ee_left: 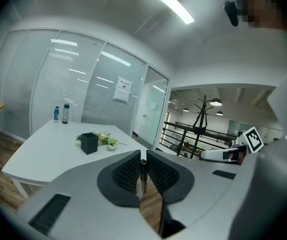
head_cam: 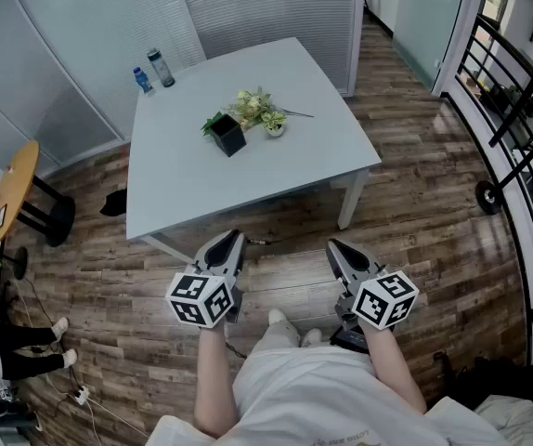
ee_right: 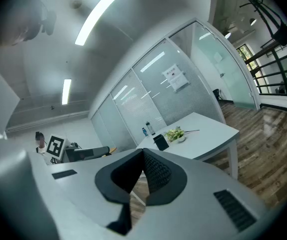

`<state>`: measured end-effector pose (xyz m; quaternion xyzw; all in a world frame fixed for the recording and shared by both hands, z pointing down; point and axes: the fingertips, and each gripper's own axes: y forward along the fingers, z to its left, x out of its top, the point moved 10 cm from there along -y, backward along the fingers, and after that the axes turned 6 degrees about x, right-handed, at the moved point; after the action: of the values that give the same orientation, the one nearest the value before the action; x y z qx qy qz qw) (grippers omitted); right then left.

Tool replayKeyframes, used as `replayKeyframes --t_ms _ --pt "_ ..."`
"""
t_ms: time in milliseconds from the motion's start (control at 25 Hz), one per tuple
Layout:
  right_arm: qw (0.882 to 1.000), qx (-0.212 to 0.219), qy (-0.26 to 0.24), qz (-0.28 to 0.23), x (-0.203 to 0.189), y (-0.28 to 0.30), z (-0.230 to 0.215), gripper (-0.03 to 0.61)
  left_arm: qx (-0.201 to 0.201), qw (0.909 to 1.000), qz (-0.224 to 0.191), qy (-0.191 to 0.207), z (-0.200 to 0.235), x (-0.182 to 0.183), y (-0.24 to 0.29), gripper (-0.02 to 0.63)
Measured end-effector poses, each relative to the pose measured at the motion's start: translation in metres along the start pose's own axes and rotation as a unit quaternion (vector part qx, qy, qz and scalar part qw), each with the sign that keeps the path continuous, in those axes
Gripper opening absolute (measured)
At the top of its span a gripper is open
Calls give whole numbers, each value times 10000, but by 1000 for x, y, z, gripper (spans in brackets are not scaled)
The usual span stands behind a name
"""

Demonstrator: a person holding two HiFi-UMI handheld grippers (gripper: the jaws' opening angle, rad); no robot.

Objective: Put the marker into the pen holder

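Carrying the marker [ee_left: 143,176] pinched in the nearly closed left tongs [head_cam: 233,243], well short of the worktop [head_cam: 183,189]. The next move probably calls for reaching forward over the black pen holder [head_cam: 227,136]. The right tongs [head_cam: 337,248] are closed and empty.

A white table [head_cam: 183,189] stands on wood floor [head_cam: 415,203] before frosted glass walls [head_cam: 81,26].

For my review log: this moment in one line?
left hand-held gripper: shut on marker | right hand-held gripper: shut, empty | pen holder: on table
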<state>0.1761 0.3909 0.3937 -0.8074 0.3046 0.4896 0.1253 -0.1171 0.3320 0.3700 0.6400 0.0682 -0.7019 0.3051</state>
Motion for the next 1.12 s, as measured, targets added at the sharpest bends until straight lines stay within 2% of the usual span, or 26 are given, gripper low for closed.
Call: replayKeyframes --t_ms 480,680,920,1120 --pt "9996 97 -252 12 9 6 2 15 27 9999 -131 -48 10 10 0 41" --pt "9996 105 -264 -14 17 18 -12 16 93 9998 -178 -92 18 13 13 41" --pt "9997 93 -179 103 27 67 -46 17 285 9992 -173 -210 53 18 49 41" --pt "9993 110 -147 339 39 131 -89 16 409 9981 -222 -401 97 26 107 41"
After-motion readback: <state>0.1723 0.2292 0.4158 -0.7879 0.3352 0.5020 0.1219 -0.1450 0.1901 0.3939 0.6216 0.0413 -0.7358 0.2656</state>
